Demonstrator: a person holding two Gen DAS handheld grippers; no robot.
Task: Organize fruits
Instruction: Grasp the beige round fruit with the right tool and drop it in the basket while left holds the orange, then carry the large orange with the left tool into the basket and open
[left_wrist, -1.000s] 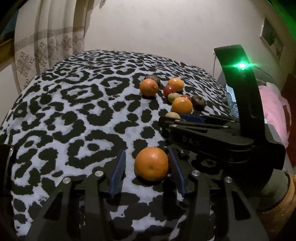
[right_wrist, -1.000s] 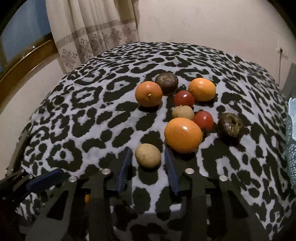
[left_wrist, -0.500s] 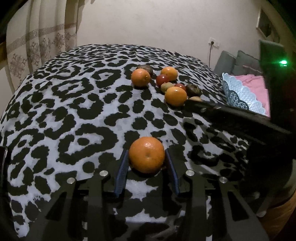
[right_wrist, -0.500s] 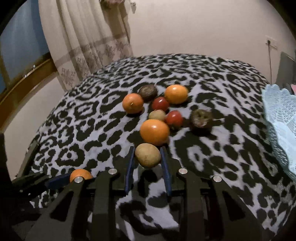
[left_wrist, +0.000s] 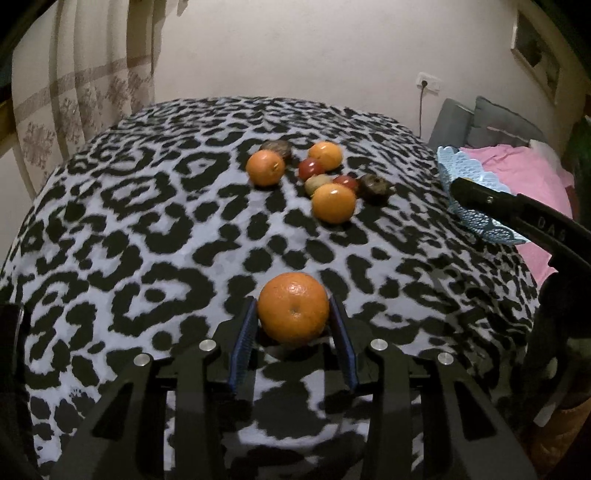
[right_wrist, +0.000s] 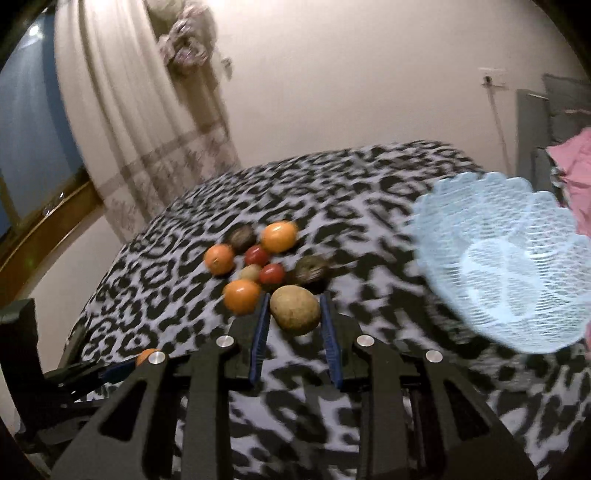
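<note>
An orange (left_wrist: 293, 308) sits between the blue pads of my left gripper (left_wrist: 294, 314), which is shut on it just above the leopard-print cover (left_wrist: 147, 229). My right gripper (right_wrist: 294, 309) is shut on a brown kiwi-like fruit (right_wrist: 294, 309) and holds it lifted, left of the light blue lace basket (right_wrist: 506, 266). In the left wrist view the right gripper's black body (left_wrist: 524, 214) crosses in front of the basket (left_wrist: 466, 176). A cluster of fruit (left_wrist: 325, 181) lies farther back: oranges, red fruits, dark fruits and a pale one.
A curtain (right_wrist: 147, 122) and a window frame (right_wrist: 48, 229) stand at the left. At the right lie pink cloth (left_wrist: 524, 173) and grey cushions (left_wrist: 491, 122). A socket with a cable (left_wrist: 428, 83) is on the wall behind.
Both grippers have shut on their fruit. The right one lifted the brown fruit and swung right toward the basket. The left one holds the orange with little movement.
</note>
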